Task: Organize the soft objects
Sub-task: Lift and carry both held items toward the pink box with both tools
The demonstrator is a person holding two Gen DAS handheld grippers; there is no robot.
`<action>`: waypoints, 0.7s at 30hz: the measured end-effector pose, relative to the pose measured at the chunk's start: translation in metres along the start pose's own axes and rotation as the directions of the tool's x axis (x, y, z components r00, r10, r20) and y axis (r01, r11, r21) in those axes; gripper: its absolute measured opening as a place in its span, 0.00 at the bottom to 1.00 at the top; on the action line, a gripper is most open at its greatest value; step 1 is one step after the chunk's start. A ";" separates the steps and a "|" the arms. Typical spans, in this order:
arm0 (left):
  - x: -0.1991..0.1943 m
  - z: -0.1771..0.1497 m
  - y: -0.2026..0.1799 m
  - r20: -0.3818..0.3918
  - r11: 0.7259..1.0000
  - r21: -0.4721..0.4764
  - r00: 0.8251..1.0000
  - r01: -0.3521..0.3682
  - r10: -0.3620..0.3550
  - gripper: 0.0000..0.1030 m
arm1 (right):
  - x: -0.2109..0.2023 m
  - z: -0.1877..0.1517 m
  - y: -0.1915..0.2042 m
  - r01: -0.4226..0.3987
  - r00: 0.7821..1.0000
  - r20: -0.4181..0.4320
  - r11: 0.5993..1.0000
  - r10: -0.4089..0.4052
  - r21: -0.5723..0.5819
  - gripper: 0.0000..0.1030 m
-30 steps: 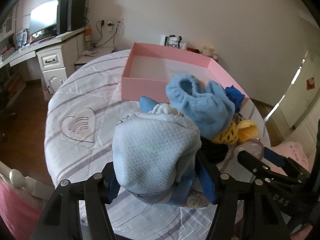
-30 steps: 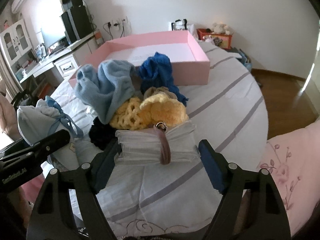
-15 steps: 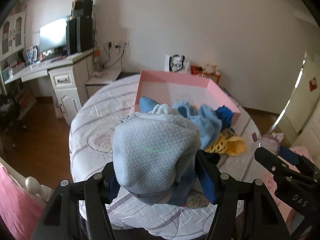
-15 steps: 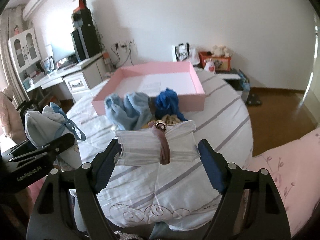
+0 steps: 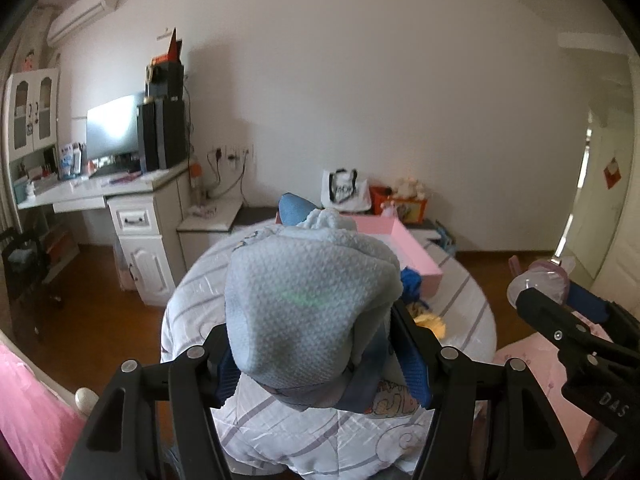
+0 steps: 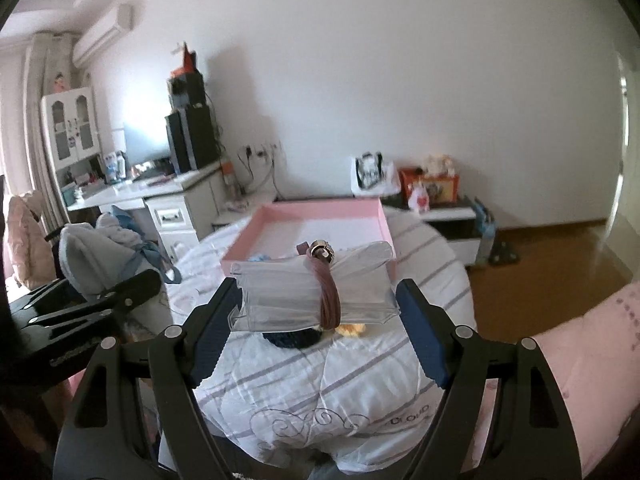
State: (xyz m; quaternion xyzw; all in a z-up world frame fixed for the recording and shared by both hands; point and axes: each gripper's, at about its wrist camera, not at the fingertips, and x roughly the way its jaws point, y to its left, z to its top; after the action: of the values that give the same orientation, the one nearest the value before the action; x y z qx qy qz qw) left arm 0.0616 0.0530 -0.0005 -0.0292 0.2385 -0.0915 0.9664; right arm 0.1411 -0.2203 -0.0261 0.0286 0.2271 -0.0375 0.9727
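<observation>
My left gripper (image 5: 316, 364) is shut on a pale blue knitted soft bundle (image 5: 308, 304) held high above the round table (image 5: 460, 320); the bundle also shows in the right wrist view (image 6: 100, 260). My right gripper (image 6: 316, 312) is shut on a clear pleated plastic pouch (image 6: 288, 292) with a mauve band (image 6: 330, 296) around its middle. A pink tray (image 6: 320, 216) lies on the far side of the table; its corner shows in the left wrist view (image 5: 416, 252). Blue (image 5: 412, 284), yellow (image 5: 430, 322) and dark (image 6: 296, 338) soft items lie on the cloth, mostly hidden.
A white desk (image 5: 120, 196) with a monitor (image 5: 114, 126) and speakers stands at the left. A low shelf with a bag (image 6: 370, 174) and toys (image 6: 434, 184) is behind the table. Wooden floor (image 6: 540, 256) lies to the right; pink bedding (image 6: 580, 340) is at the near right.
Both grippers have risen and pulled back from the table with their loads still held. The pile of soft items and the tray now look smaller and farther below.
</observation>
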 end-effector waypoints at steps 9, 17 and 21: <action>-0.071 -0.009 0.009 0.133 1.000 0.022 0.991 0.010 -0.013 0.61 | -0.049 0.013 0.015 0.004 0.992 0.125 0.999 0.001 -0.041 0.75; -0.106 -0.030 0.023 0.196 1.000 0.030 0.981 0.007 -0.013 0.61 | -0.075 0.018 0.021 0.012 0.981 0.194 0.998 0.000 -0.059 0.75; -0.110 -0.043 0.025 0.208 0.999 0.036 0.978 0.005 -0.012 0.61 | -0.083 0.019 0.023 0.014 0.976 0.218 0.998 0.001 -0.066 0.75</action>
State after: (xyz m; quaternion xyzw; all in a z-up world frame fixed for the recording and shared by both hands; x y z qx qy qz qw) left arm -0.0501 0.0977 0.0093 -0.0228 0.1340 -0.0964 0.9860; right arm 0.0774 -0.1939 0.0284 -0.0089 0.1204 -0.0359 0.9920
